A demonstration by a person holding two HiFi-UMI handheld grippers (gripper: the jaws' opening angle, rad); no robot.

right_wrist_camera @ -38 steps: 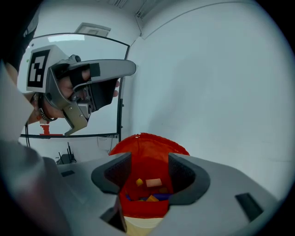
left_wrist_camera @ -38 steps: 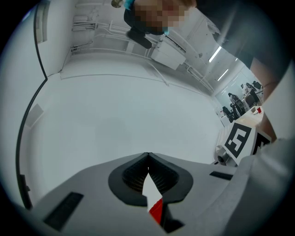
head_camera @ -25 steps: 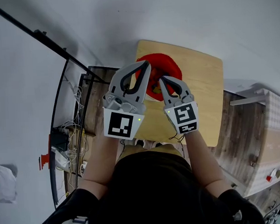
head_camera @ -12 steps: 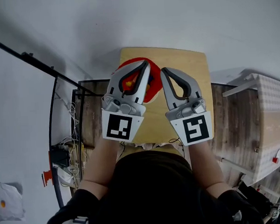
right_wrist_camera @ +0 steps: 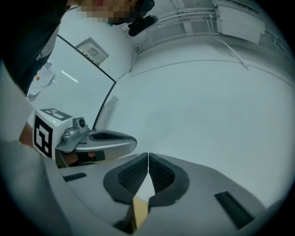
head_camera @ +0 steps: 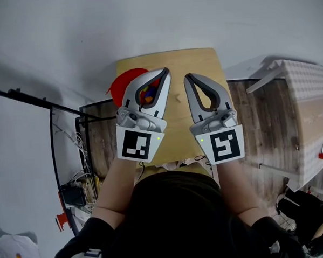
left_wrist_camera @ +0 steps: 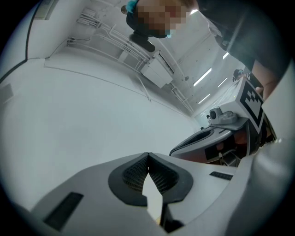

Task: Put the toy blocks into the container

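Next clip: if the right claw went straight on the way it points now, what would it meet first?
Nothing close. The right claw, shut, aims at a plain pale surface, probably a wall. How far off it is remains unclear.

Pale honey-wood table (head_camera: 201,61) in the middle. At its left edge sits a bright red container (head_camera: 121,84), and the blocks (head_camera: 147,93) in it flash orange, blue and a touch of yellow. Over the table are the left gripper (head_camera: 165,72) and right gripper (head_camera: 186,77), both silver-grey with black mesh-patterned pads (right_wrist_camera: 133,175). Each carries a white cube (head_camera: 136,144) with a black square pattern and a tiny green light. Below the table there's a black shirt (head_camera: 177,216). Either side of it is grey-brown plank floor (head_camera: 264,131), and further right a pale checked cloth (head_camera: 303,80).
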